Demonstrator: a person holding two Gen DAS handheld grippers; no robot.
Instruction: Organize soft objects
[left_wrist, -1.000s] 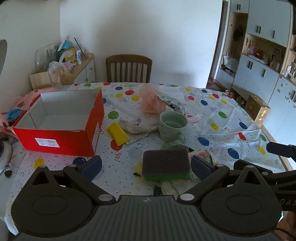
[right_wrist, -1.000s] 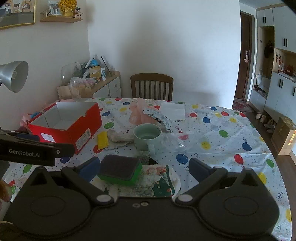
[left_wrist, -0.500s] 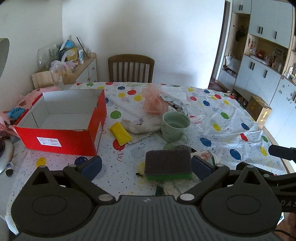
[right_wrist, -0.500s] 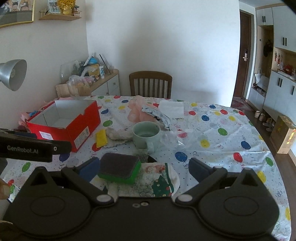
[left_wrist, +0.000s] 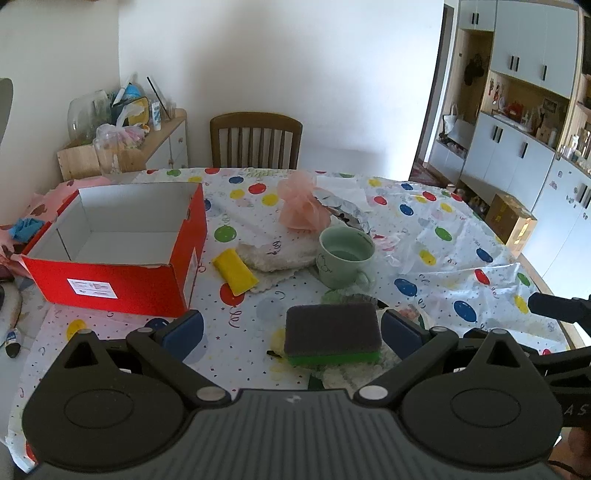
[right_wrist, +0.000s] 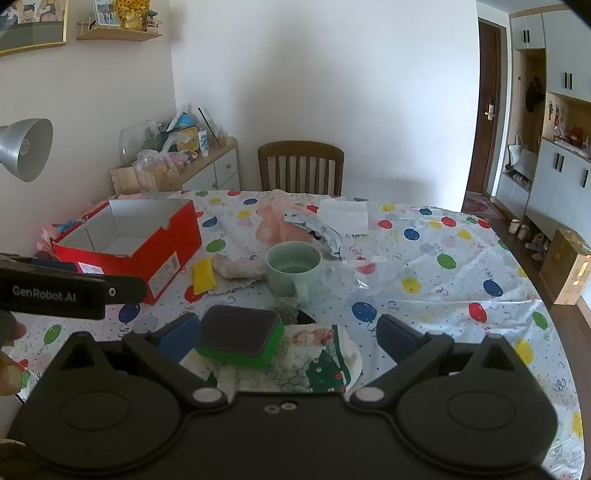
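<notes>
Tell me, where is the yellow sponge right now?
In the left wrist view the yellow sponge lies on the dotted tablecloth, between the red box on its left and the white cloth beside the green mug.

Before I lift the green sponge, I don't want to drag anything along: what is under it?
The green sponge lies on a pale knobbly cloth, which rests on a printed paper plate. The cloth part directly beneath the sponge is covered, so anything there cannot be seen.
</notes>
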